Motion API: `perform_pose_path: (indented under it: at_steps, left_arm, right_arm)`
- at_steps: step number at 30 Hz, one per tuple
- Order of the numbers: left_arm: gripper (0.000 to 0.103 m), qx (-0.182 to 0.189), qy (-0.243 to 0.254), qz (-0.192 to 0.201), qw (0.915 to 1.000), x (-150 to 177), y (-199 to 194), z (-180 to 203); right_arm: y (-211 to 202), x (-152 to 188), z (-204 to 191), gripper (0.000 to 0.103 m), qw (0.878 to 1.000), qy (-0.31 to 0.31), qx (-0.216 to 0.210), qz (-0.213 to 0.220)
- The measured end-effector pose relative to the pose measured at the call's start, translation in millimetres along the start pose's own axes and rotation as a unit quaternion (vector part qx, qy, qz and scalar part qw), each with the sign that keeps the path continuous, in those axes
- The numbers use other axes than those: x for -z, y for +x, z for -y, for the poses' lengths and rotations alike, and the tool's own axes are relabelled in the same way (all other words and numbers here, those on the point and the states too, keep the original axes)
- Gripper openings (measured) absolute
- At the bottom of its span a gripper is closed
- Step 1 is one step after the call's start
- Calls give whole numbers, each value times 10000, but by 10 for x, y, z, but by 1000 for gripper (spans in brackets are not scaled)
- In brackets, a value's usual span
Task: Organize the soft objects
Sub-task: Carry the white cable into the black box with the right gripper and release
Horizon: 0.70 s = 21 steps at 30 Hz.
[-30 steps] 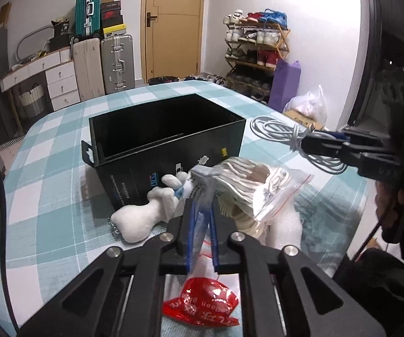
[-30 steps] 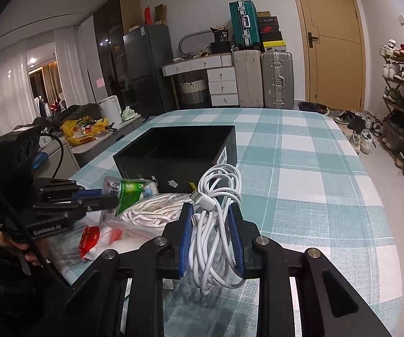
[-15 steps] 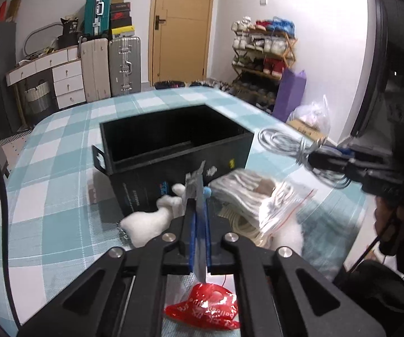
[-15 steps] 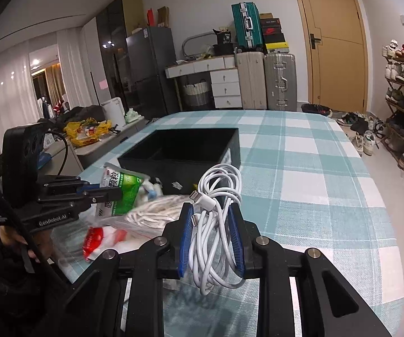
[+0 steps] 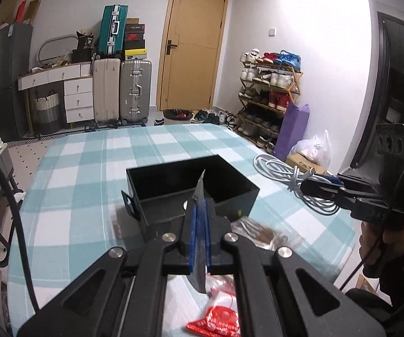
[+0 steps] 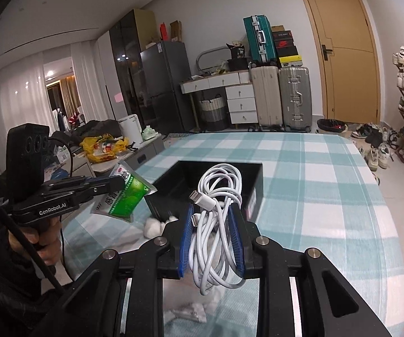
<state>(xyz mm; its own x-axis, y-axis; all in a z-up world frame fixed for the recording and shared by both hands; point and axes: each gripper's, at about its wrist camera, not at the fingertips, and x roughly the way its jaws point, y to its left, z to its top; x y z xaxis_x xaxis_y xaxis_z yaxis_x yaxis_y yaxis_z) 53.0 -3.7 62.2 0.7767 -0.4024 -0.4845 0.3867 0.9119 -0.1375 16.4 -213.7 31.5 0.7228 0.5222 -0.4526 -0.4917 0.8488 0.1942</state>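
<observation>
My left gripper (image 5: 199, 224) is shut on a green and white sachet (image 6: 124, 193), seen edge-on in its own view (image 5: 200, 196), held in the air near the open black box (image 5: 190, 188). My right gripper (image 6: 211, 224) is shut on a coiled white charging cable (image 6: 218, 193), also held above the table just before the box (image 6: 247, 168); the cable shows in the left wrist view (image 5: 289, 174) too. A red packet (image 5: 218, 320) and a clear bag (image 5: 258, 233) lie on the table below my left gripper.
The table has a teal and white checked cloth (image 5: 89, 168). A white plush toy (image 6: 154, 224) lies against the box's near side. Suitcases (image 5: 120, 90), a drawer unit (image 5: 75, 95) and a shoe rack (image 5: 269, 95) stand beyond the table.
My left gripper has risen with the sachet and now looks down into the box from higher. My right gripper has lifted the cable and moved a little closer to the box.
</observation>
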Motion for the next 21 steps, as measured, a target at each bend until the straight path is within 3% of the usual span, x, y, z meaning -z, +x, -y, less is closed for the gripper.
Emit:
perform_pose_path:
  at_steps: [11, 21]
  left_arm:
    - [2, -185, -137, 105, 9997, -366, 314, -122]
    - [2, -330, -223, -227, 9989, -451, 860, -233]
  right_arm:
    - [498, -377, -64, 25, 9994, -72, -191, -275]
    - [1068, -500, 67, 25, 9975, 12, -213, -679]
